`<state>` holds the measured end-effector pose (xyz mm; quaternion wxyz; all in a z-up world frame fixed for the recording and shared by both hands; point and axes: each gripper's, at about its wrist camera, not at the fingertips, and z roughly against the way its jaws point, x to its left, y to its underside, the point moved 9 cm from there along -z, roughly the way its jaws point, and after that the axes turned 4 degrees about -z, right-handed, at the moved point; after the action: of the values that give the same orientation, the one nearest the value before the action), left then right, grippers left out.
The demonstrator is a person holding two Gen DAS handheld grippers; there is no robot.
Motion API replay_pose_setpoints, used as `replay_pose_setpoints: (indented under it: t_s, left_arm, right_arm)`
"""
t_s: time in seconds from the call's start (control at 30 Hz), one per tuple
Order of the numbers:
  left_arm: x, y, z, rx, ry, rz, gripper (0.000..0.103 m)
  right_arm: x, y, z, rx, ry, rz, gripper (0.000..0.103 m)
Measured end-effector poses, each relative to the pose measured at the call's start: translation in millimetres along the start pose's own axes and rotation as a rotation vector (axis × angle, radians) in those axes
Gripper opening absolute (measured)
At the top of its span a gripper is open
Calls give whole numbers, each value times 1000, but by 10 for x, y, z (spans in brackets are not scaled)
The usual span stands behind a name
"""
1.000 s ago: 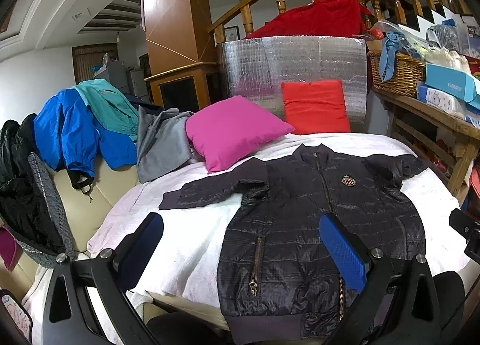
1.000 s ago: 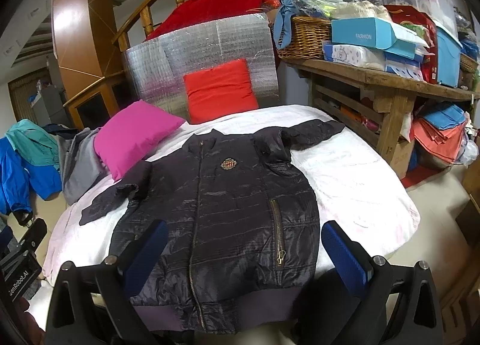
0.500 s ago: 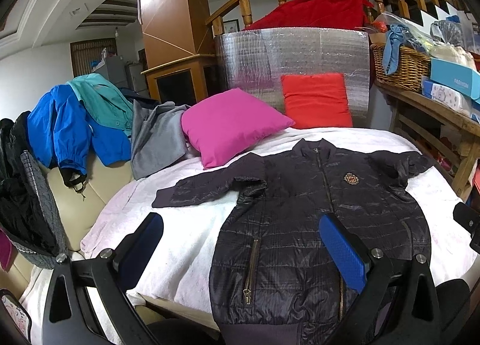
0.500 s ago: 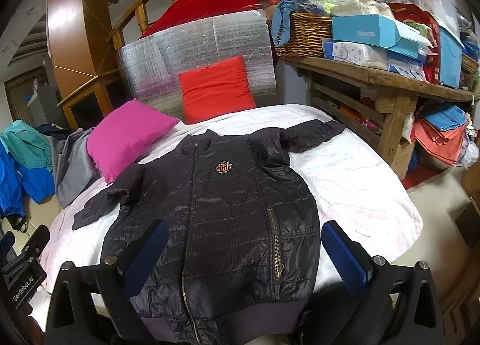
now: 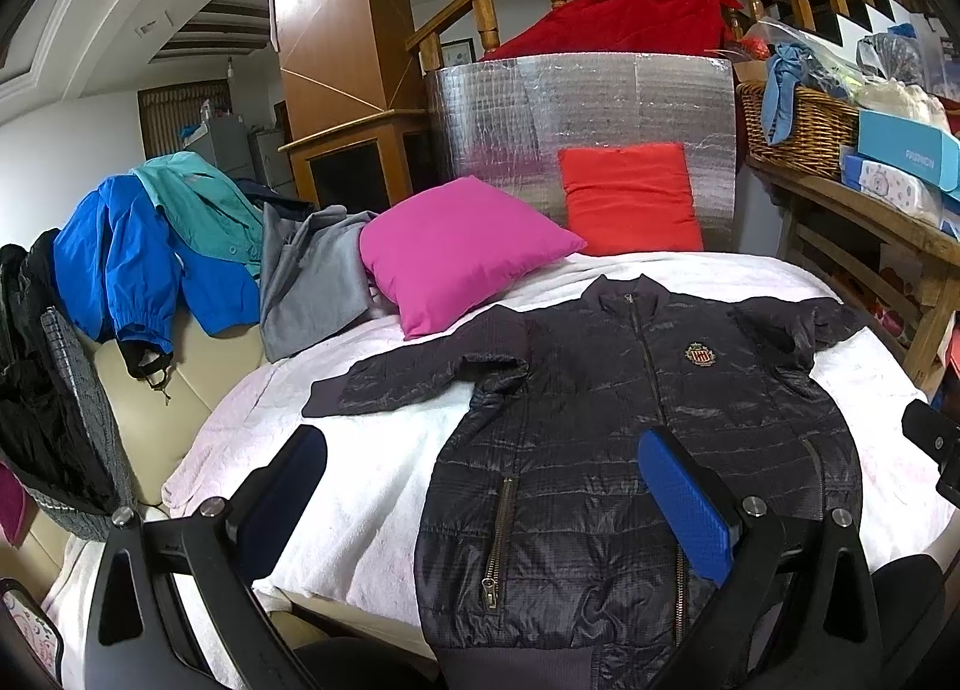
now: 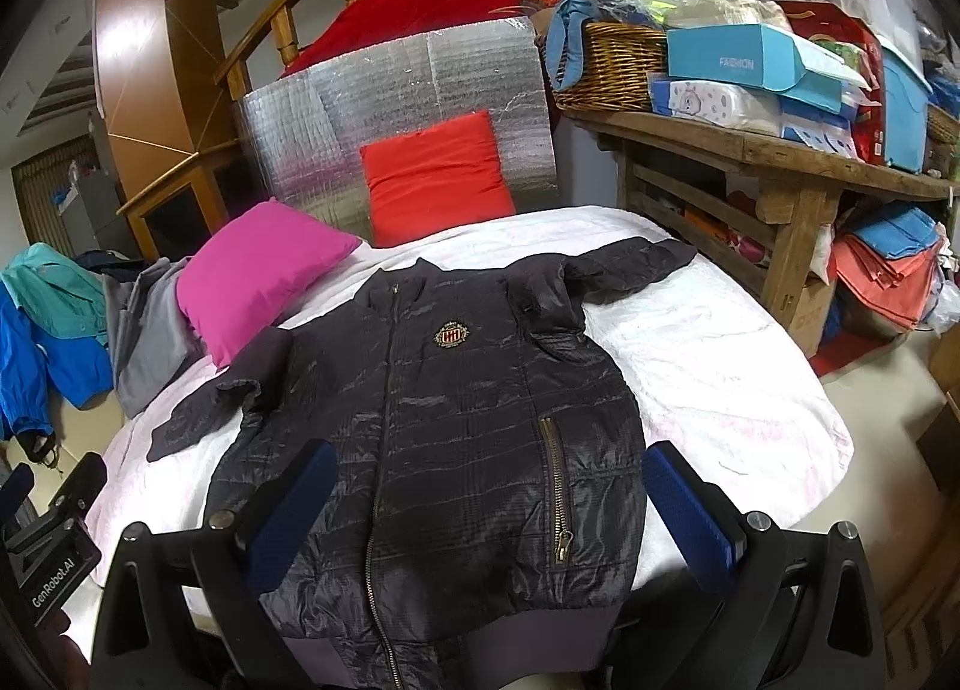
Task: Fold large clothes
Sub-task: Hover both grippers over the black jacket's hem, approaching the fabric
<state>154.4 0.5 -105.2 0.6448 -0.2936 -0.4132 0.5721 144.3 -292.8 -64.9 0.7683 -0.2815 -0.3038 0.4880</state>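
Two grippers hover at the near hem of a dark quilted jacket (image 5: 630,420), and neither has hold of anything. The left gripper (image 5: 480,498) has its fingers (image 5: 684,498) spread wide, one over the bare white cover (image 5: 360,450) and the other over the jacket's body. The right gripper (image 6: 486,510) is spread just as wide, its fingers (image 6: 690,510) straddling the lower part of the jacket, both clear of the cloth.

The jacket lies face up and zipped on the white-covered surface, ahead of both pairs of fingers, collar at the far end. One sleeve (image 5: 414,384) runs out beyond the left gripper's fingers; the other sleeve (image 6: 630,264) runs out beyond the right gripper's fingers and looks bunched at the shoulder. A pink cushion (image 5: 462,252) sits just past the left-side sleeve.

No fold looks begun, so the likely first step is taking a sleeve or a side edge. The shell looks slick and puffy, so a shallow pinch could catch only the top layer and slide off, or drag the whole jacket across the cover instead of folding it. The bunched shoulder could get trapped in a fold and leave it lopsided. Lifting the left-side sleeve too wide might brush the cushion. The hem hangs close to the near edge, so a pull toward the fingers could slip the jacket off.
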Motion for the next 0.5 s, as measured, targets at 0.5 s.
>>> replay_pose_setpoints:
  t_s: [0.5]
  left_arm:
    - [-44,54,-77,26,11,-5,103]
  right_arm:
    - [-20,57,-60,22,3,3,103]
